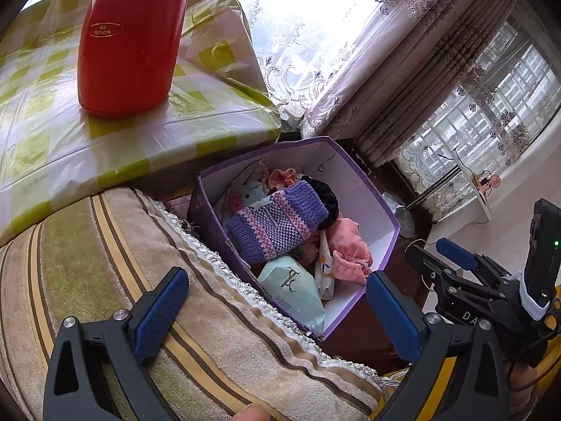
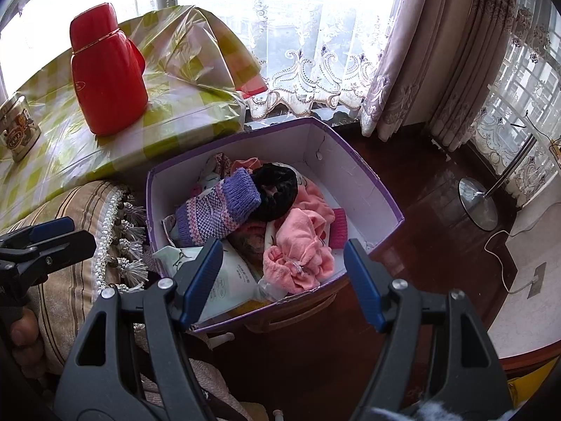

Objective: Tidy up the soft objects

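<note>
Across the upper left of both views spreads a table under a green-checked plastic cloth (image 1: 45, 133), bearing a red thermos (image 1: 129, 42). Below it, lower left, lies a striped beige cushion (image 1: 105, 263) with a fringed edge. At centre stands the purple cardboard box (image 2: 364, 193), white inside, holding the soft things: a purple striped knitted piece (image 2: 217, 214) on top, a black fuzzy item (image 2: 277, 189) touching it, pink cloths (image 2: 301, 245) and a pale tissue pack (image 1: 298, 287). The left gripper (image 1: 277, 312) gapes wide, nothing between its pads; the right gripper (image 2: 284, 280) also stands released and empty.
</note>
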{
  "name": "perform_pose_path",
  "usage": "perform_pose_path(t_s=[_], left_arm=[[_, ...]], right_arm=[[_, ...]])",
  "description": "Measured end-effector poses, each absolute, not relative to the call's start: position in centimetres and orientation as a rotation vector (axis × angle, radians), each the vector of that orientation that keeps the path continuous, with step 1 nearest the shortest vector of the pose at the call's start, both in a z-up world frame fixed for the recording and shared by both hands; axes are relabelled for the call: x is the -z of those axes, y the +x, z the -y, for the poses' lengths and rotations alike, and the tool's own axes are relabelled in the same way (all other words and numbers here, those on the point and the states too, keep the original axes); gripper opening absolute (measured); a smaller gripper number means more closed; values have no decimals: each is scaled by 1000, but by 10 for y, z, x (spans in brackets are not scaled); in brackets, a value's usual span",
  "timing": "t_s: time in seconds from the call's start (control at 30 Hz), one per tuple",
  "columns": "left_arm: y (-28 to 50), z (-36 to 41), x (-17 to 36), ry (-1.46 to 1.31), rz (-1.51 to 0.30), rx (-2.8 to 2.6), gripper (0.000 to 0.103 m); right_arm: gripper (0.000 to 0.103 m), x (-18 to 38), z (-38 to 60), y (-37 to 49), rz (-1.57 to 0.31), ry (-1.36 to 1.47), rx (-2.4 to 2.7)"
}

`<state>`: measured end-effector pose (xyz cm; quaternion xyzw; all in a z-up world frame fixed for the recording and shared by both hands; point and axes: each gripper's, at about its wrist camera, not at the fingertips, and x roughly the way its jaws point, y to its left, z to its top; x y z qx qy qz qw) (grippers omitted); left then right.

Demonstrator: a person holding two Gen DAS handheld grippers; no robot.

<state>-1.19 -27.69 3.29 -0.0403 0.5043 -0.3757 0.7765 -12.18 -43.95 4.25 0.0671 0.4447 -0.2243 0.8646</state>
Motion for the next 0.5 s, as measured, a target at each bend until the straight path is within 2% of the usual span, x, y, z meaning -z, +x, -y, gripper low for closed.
perform_pose_path(t_s=[0.5], left_arm=[[-12,281,-30,-63,-1090,799,102]], right_arm=[[74,-37,439,-120,-949,139,466]])
